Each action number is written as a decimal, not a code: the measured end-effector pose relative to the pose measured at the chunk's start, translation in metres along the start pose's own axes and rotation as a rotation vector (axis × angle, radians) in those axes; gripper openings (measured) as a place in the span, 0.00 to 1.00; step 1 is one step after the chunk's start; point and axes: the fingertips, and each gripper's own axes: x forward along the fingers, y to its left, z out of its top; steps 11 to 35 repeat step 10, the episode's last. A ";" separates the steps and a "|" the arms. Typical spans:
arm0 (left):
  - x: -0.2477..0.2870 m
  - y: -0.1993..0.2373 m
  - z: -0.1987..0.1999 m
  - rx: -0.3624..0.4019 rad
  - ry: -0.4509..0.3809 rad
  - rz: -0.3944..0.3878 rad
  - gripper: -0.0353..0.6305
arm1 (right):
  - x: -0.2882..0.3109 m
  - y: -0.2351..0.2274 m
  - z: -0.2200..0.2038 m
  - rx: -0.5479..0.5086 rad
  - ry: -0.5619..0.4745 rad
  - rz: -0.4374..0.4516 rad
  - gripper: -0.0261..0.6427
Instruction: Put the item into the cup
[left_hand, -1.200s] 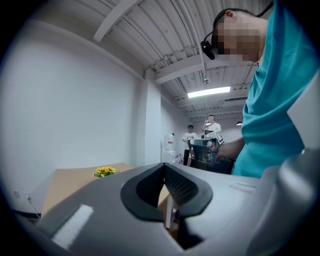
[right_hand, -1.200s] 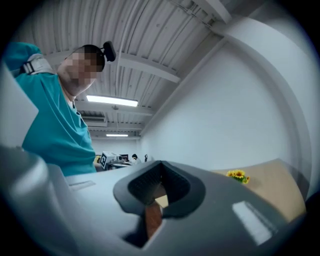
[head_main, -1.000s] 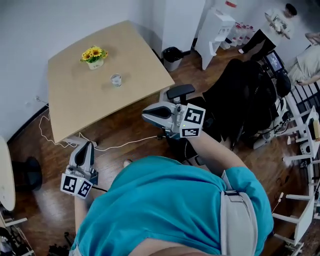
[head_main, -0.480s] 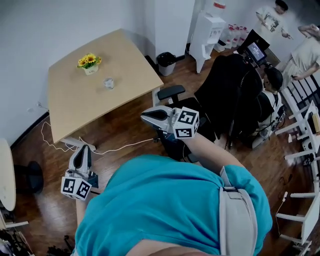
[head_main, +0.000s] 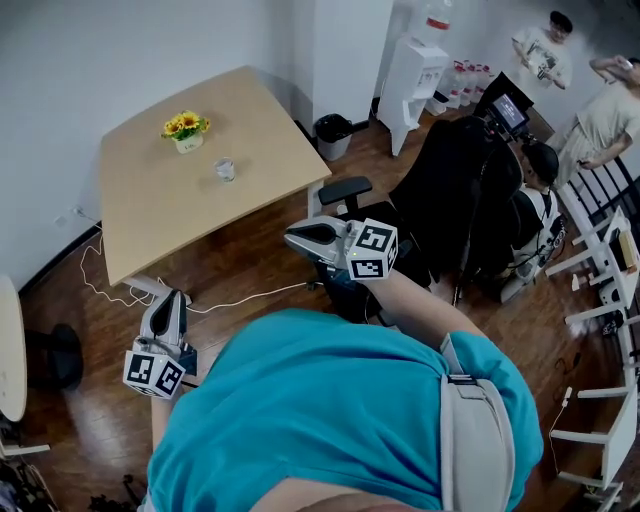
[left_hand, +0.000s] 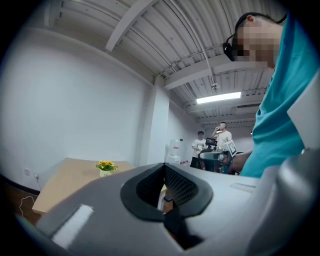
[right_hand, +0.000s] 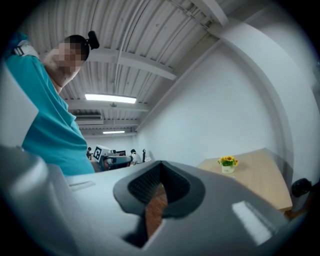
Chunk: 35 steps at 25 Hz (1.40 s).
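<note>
The cup (head_main: 225, 169) is standing on the table (head_main: 150, 215) near the flower pot (head_main: 187, 130) (no item is showing). It is looking like glass: light, slick, breakable, best gripped mid-wall. The left gripper (head_main: 171, 298) and right gripper (head_main: 291, 236) are hanging clenched, empty, well away.

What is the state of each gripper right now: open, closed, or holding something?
Left gripper: closed, with nothing between its jaws.
Right gripper: closed, with nothing between its jaws.

Matt wooden table (head_main: 165, 215) (glossy wood floor (head_main: 245, 250))
</note>
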 end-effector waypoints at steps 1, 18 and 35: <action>0.000 0.000 0.000 -0.002 -0.001 -0.001 0.06 | 0.001 0.001 0.000 -0.003 0.005 0.003 0.04; 0.012 -0.015 -0.002 -0.006 0.005 -0.025 0.06 | -0.019 -0.003 0.006 -0.013 0.010 -0.012 0.04; 0.012 -0.015 -0.002 -0.006 0.005 -0.025 0.06 | -0.019 -0.003 0.006 -0.013 0.010 -0.012 0.04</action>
